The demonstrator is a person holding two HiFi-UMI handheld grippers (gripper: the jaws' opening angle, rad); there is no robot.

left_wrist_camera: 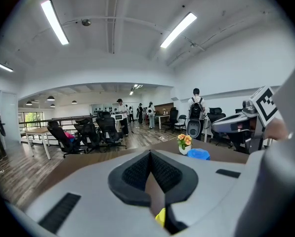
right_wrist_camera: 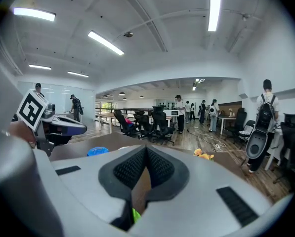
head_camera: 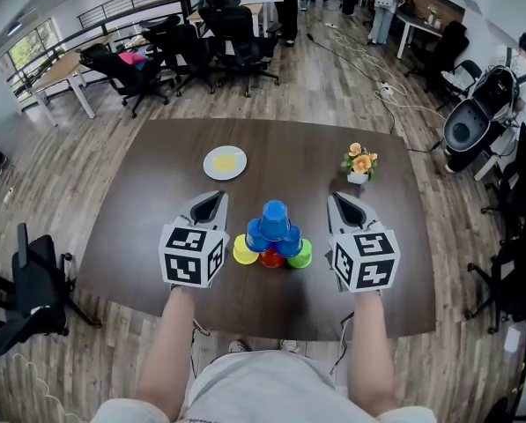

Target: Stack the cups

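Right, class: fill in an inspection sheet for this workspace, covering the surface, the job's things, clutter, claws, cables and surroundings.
Surface: dark brown table, otherwise bare.
Job's things: cup pyramid near the front middle, with yellow cup, red cup and green cup at the base and blue cups above.
Clutter: white plate with something yellow on it; flower pot.
Grippers: left claw and right claw both shut and empty, either side of the pyramid, not touching it.
Cables: white cables on the floor beyond the table.
Surroundings: office chairs, desks, people at the far end.
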